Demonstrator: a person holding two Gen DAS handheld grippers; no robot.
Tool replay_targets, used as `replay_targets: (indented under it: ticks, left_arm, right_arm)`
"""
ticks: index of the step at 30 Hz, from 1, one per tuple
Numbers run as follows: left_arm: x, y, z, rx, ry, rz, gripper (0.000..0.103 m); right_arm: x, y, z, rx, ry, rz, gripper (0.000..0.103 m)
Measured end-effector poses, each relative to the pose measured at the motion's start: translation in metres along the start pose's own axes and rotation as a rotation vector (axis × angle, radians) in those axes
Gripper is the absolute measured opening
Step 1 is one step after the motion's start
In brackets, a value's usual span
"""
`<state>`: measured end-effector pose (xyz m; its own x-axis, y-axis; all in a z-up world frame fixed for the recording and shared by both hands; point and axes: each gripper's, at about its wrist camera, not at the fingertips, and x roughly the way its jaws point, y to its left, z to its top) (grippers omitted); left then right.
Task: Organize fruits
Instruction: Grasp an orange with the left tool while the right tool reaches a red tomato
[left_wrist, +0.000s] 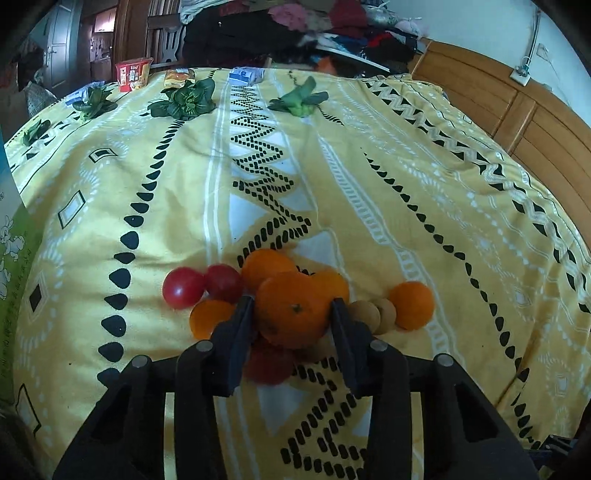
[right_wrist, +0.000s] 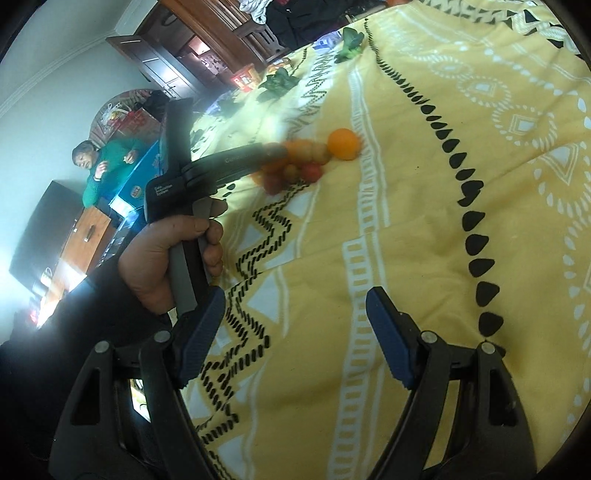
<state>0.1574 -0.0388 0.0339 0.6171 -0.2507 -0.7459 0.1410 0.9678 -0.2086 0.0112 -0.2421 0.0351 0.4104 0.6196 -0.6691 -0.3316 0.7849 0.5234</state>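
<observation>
Fruits gathered in one cluster on the yellow patterned bedspread (left_wrist: 369, 192). Left claw (left_wrist: 293, 308) closed around a large orange (left_wrist: 291, 314) at the middle of the cluster, both fingers pressing its sides. Two red tomatoes (left_wrist: 183, 287) just left of it, a small orange (left_wrist: 207, 317) beside the left finger, two pale longans (left_wrist: 365, 315) and another orange (left_wrist: 412, 304) to the right. Leafy greens (left_wrist: 184, 99) and snack packets (left_wrist: 133, 74) well apart, at the far edge. Right claw (right_wrist: 295, 332) wide open, holding nothing, above bare bedspread, away from the cluster. Left hand (right_wrist: 166, 258) seen gripping its handle.
</observation>
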Motion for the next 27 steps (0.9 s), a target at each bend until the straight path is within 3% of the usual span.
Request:
replay_targets:
  ticks: [6,10,15,23,25,27]
  left_arm:
    - [-0.056,0.001,-0.017,0.007,-0.095,0.021,0.042]
    - [-0.086,0.01,-0.047,-0.011,-0.087,0.013,0.042]
    - [-0.098,0.024,-0.079,-0.034,-0.056,0.028,0.042]
    - [-0.106,0.045,-0.101,-0.087,-0.062,0.066,0.042]
    - [-0.109,0.047,-0.103,-0.097,-0.065,0.059,0.042]
    - [-0.111,0.047,-0.103,-0.097,-0.072,0.056,0.042]
  right_arm:
    - [0.002,0.004,0.007,-0.027,-0.019,-0.007,0.079]
    - [0.008,0.009,0.012,-0.04,-0.017,-0.007,0.079]
    - [0.017,0.026,0.016,-0.078,-0.008,0.012,0.079]
    - [0.046,0.049,0.046,-0.167,-0.01,0.047,0.079]
    - [0.061,0.05,0.056,-0.164,0.002,0.066,0.075]
    - [0.081,0.052,0.066,-0.169,0.02,0.069,0.063]
